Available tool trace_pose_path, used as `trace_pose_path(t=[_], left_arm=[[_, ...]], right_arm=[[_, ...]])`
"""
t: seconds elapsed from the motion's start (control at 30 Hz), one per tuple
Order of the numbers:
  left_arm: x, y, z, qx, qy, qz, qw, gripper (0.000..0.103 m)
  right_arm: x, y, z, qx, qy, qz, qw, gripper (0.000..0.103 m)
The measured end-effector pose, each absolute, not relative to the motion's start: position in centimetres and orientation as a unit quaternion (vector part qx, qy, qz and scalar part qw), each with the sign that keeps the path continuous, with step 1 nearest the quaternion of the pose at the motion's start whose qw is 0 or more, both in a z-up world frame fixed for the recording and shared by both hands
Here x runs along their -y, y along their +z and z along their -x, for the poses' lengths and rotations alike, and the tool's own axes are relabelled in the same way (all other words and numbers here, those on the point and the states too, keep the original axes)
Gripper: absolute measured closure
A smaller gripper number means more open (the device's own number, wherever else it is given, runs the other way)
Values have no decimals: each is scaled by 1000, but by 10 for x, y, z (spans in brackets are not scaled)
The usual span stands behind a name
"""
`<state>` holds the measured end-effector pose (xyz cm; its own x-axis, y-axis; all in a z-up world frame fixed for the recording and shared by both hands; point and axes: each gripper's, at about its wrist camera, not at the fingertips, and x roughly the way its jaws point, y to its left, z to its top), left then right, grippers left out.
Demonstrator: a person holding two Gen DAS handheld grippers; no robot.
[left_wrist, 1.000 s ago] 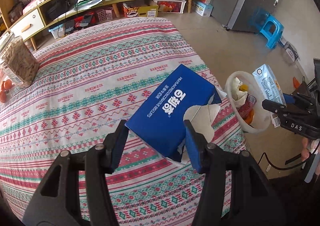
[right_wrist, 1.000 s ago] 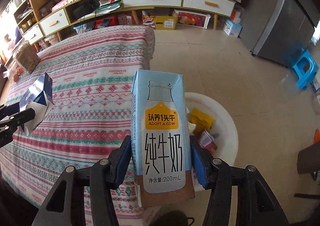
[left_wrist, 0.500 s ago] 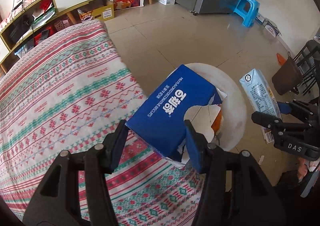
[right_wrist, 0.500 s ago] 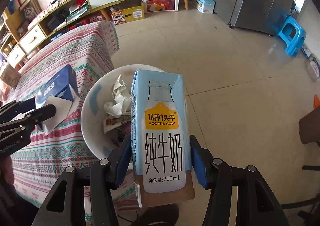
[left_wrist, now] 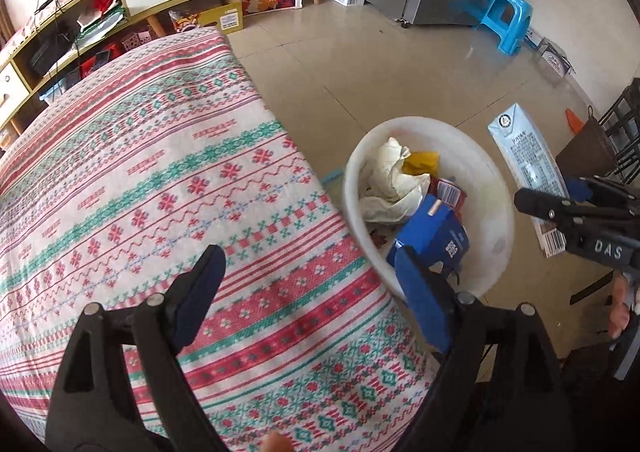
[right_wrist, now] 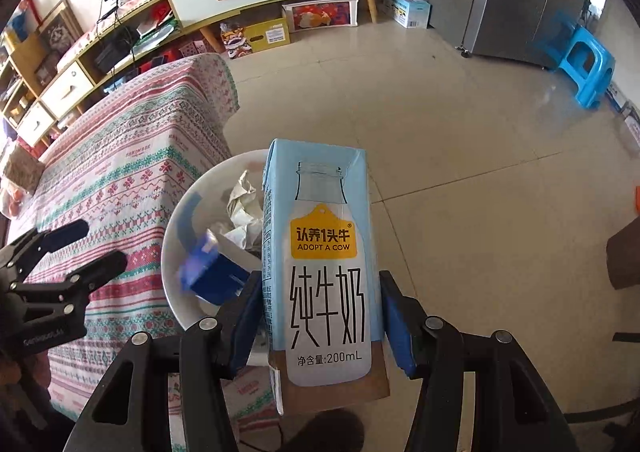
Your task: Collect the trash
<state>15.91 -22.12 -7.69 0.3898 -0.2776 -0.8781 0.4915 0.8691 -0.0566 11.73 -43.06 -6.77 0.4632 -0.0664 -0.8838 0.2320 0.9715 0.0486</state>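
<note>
Left claw (left_wrist: 308, 292) jaws have just been opening, now spread with nothing between them; blue cardboard biscuit box (left_wrist: 434, 236) lies in round white plastic bin (left_wrist: 500, 212) beside the patterned table (left_wrist: 160, 172); right claw (right_wrist: 320, 316) pinches pale blue milk carton (right_wrist: 320, 252), upright above the bin.

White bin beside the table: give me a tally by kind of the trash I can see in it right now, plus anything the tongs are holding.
Blue biscuit box, in the white bin: 1
Crumpled white paper: 1
Yellow wrapper: 1
Red packet: 1
Milk carton, in the right tongs: 1
Total: 5
</note>
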Motion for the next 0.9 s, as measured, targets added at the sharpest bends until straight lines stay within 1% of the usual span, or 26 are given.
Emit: trace_pose_path(t=[0.13, 0.2, 0.23, 0.27, 0.3, 0.5, 0.6, 0.8, 0.9], left_arm=[[184, -70, -147, -496, -211, -92, 837, 9], [164, -66, -140, -490, -197, -84, 845, 2], [155, -64, -137, -488, -189, -82, 848, 1], [147, -61, -135, -484, -182, -80, 852, 1], [137, -58, -131, -480, -174, -74, 857, 1], [97, -32, -106, -445, -139, -39, 884, 1], [82, -20, -87, -423, -124, -41, 897, 1], [55, -5, -57, -401, -114, -23, 909, 1], [44, -1, -39, -383, -103, -25, 918, 1]], right_arm=[[420, -77, -132, -518, -84, -81, 848, 45], [414, -81, -136, -510, -74, -86, 853, 44], [411, -81, -138, -507, -74, -84, 854, 30], [407, -81, -139, -505, -81, -77, 856, 18], [402, -79, -139, -499, -87, -68, 860, 9], [352, -47, -114, -455, -79, -13, 887, 9], [321, -19, -84, -414, -63, 20, 908, 9], [284, 15, -18, -320, -50, 20, 946, 8], [267, 17, 6, -288, -51, 34, 956, 4]])
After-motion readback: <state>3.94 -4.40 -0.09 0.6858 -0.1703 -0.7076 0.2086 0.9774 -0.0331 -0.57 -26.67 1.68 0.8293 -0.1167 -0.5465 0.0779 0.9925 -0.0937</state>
